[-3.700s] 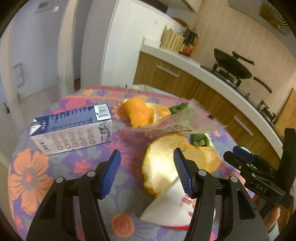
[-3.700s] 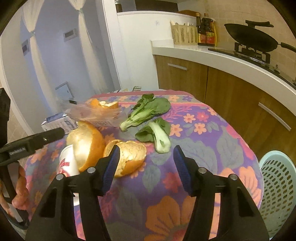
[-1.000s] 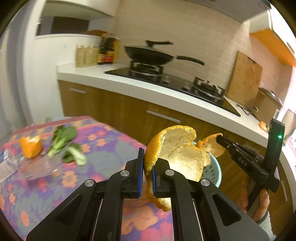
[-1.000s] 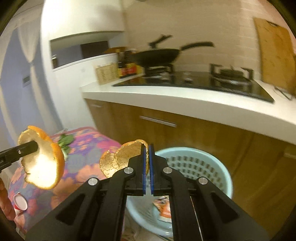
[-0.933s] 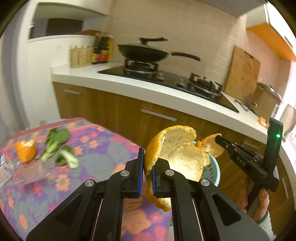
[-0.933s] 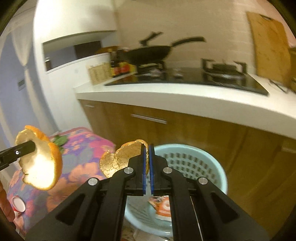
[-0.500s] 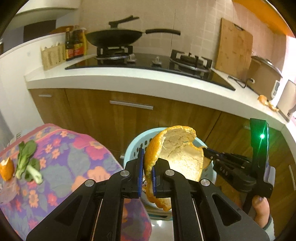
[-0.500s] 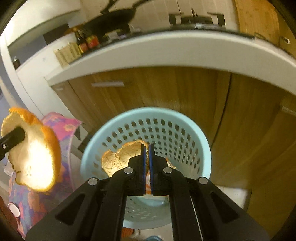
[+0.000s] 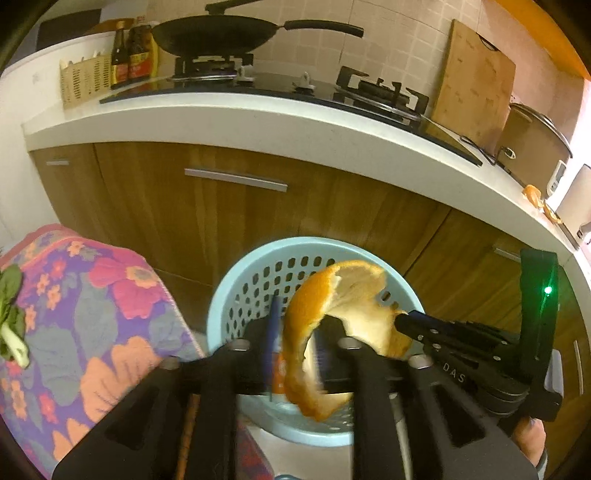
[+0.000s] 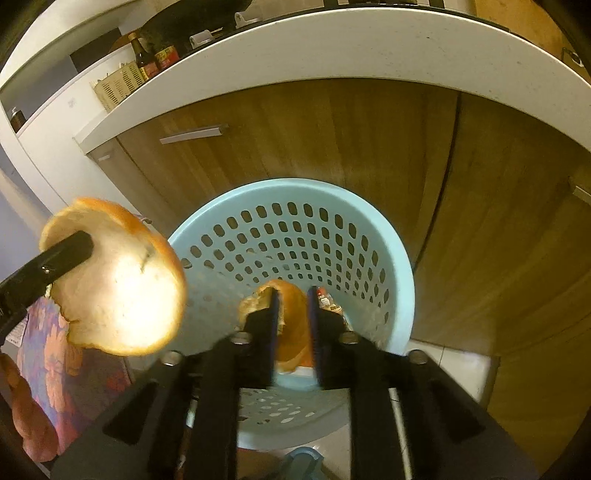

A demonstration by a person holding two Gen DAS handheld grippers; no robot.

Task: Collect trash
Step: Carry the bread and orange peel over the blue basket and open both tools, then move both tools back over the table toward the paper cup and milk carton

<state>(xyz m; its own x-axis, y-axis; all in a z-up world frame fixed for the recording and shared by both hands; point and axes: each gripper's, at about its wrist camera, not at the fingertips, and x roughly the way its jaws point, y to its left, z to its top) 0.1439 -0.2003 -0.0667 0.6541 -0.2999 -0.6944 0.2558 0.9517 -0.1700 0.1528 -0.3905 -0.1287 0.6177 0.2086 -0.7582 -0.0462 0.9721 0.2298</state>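
A light blue perforated trash basket (image 9: 221, 306) stands on the floor by the kitchen cabinets; it also shows in the right wrist view (image 10: 395, 266). My left gripper (image 9: 295, 347) is over the basket with its jaws parted, and a large orange peel (image 9: 321, 317) sits loose between them. That peel shows in the right wrist view (image 10: 118, 280). My right gripper (image 10: 291, 321) is over the basket with jaws parted, and a smaller orange peel (image 10: 291, 314) lies loose between them. A wrapper (image 10: 328, 301) lies inside the basket.
The flowered tablecloth (image 9: 92, 314) with a bok choy (image 9: 11, 321) is at the left. Wooden cabinets (image 9: 332, 221) and the white counter (image 9: 295, 133) with a wok (image 9: 214, 33) are behind the basket.
Both grippers carried the peels from the table to above the basket. In the last half second both sets of jaws have opened and the peels have come loose.
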